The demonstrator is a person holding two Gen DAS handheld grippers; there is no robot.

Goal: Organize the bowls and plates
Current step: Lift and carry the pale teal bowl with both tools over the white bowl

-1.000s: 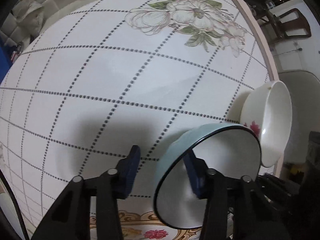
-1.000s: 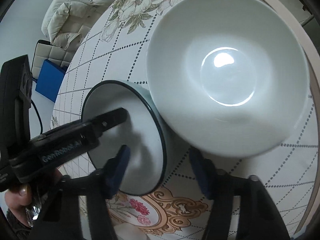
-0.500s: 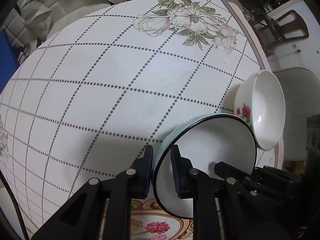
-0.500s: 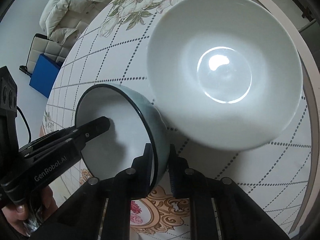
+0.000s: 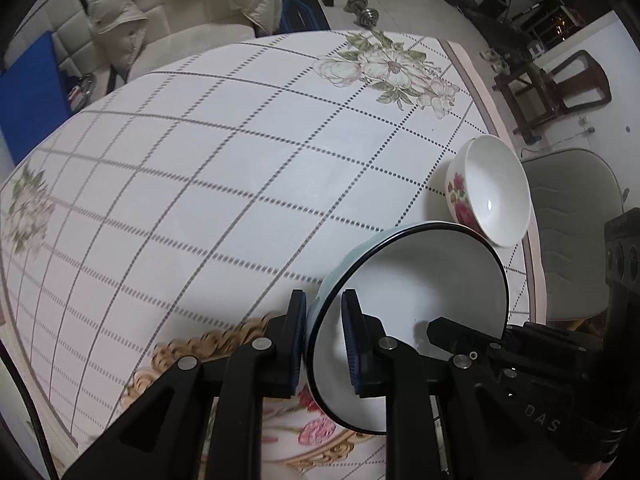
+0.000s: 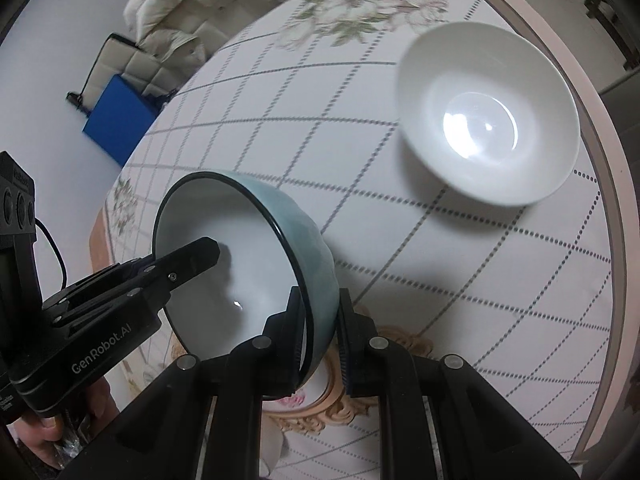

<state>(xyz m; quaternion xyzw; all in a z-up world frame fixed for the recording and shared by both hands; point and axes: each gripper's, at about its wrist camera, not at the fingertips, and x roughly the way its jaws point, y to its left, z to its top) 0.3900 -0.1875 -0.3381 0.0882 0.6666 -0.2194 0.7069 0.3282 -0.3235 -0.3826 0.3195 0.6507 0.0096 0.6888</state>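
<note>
Both tongs, left [image 5: 323,340] and right [image 6: 319,334], have just closed, each clamping the pale-blue bowl's [image 5: 416,280] rim above the counter [image 5: 200,200].

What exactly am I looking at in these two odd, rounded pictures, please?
There is no robot here: a person holds a handheld claw in each hand, and each claw carries a wide-angle camera looking along its fingers. One picture comes from the left claw, the other from the right claw. Both claws have just closed on opposite sides of the rim of a pale blue bowl, holding it tilted above the table, which wears a checked, flowered cloth. A white bowl with red flowers outside stands on the cloth near the table's edge.
</note>
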